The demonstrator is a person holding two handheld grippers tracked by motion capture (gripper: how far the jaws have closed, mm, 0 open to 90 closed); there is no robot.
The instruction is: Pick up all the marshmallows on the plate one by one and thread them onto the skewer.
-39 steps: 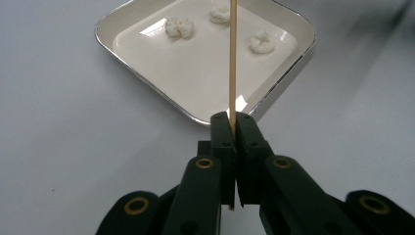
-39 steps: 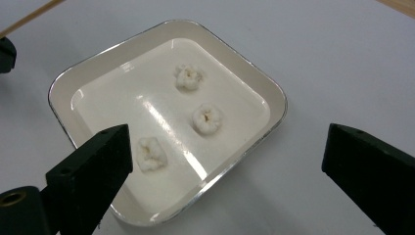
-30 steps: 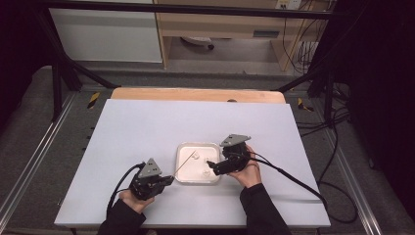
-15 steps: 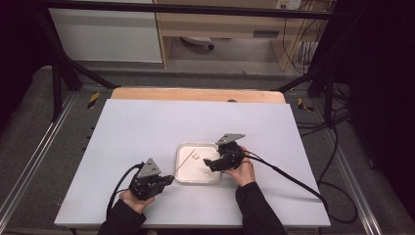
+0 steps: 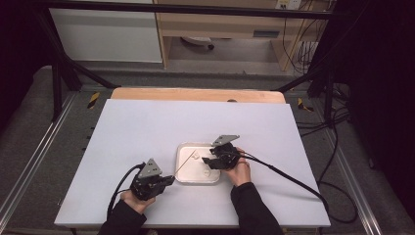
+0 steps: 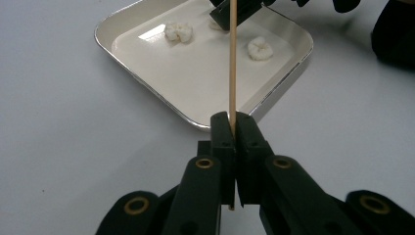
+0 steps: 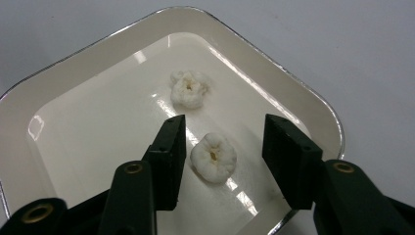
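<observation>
The right gripper (image 7: 220, 161) is straddling a white puffed piece (image 7: 213, 157) lying in the tray (image 7: 313, 105), one of the fingers (image 7: 169, 156) on each side of it with a gap left on both; they have just been closing and are not yet pressing on it. They are set this way, I judge, to pinch the piece and lift it. A second piece (image 7: 189, 89) is lying farther in, apart from the first. The left gripper (image 6: 233, 132) is holding a thin wooden skewer (image 6: 232, 58) clamped tight between its fingers, the stick slanting up and over the tray's near rim, probably kept ready so a piece can be threaded onto it. The tray is sitting on the white counter (image 5: 147, 127), between the two hands. Compared with a second ago, the right hand (image 5: 237, 169) has come down lower into the tray and its fingers have narrowed from wide apart, while the left hand (image 5: 134, 198) is staying where it was.
</observation>
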